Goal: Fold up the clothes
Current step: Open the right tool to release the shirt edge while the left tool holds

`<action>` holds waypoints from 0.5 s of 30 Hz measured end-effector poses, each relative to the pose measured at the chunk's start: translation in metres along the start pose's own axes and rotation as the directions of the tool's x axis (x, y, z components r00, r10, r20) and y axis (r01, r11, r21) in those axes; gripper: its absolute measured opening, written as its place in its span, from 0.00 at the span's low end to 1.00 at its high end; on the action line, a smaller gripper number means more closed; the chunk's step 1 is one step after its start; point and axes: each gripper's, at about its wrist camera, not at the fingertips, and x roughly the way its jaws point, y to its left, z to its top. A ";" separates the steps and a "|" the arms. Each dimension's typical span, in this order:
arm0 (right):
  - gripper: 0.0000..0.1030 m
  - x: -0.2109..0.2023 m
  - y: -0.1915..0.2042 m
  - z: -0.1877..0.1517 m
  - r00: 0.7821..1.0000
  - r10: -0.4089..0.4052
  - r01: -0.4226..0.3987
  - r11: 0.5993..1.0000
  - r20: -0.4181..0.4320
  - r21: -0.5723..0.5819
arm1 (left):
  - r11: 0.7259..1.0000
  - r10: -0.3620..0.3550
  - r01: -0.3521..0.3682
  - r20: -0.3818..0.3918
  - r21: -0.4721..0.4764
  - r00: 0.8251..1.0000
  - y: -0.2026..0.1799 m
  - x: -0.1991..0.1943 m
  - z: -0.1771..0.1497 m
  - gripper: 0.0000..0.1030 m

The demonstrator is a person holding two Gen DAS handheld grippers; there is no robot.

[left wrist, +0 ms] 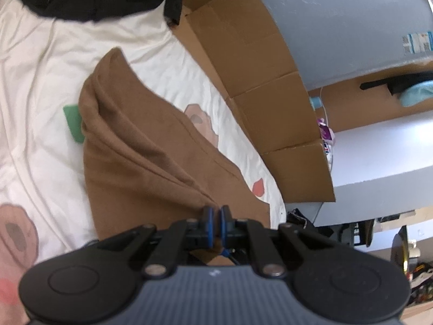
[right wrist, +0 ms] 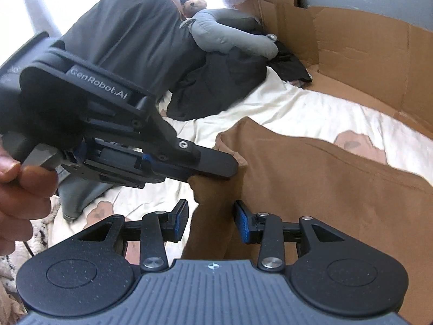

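Left wrist view: brown garment [left wrist: 140,157] lies on a white sheet [left wrist: 40,81] printed with pink and green shapes, its near edge bunched and drawn up into the left gripper [left wrist: 215,222]. The jaws of that gripper are pressed together on the cloth, blue pads pinching a fold between them. Folds run from the pinch away toward the far corner of the garment.

Right wrist view: same garment [right wrist: 324,189] spreads to the right over the sheet [right wrist: 311,108], with one bunched strip of it rising between the fingers of the right gripper [right wrist: 211,220]. Those jaws stand spread; the cloth passes between the blue pads, lying against the right pad and apart from the left one. Just above, the left gripper [right wrist: 230,169] comes in from the left with its tip on the same bunched edge, held by a hand [right wrist: 24,189] at the left border.

Surroundings: cardboard [left wrist: 257,81] stands along the sheet's far side. Dark clothes [right wrist: 135,40] and a grey soft toy [right wrist: 230,32] are heaped at the head of the sheet, well apart from the garment.
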 end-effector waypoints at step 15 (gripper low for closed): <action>0.06 0.000 -0.013 0.006 0.998 -0.064 0.063 0.998 0.028 0.027 | 0.998 0.049 -0.054 0.111 0.043 0.993 -0.001 -0.023 0.024 0.46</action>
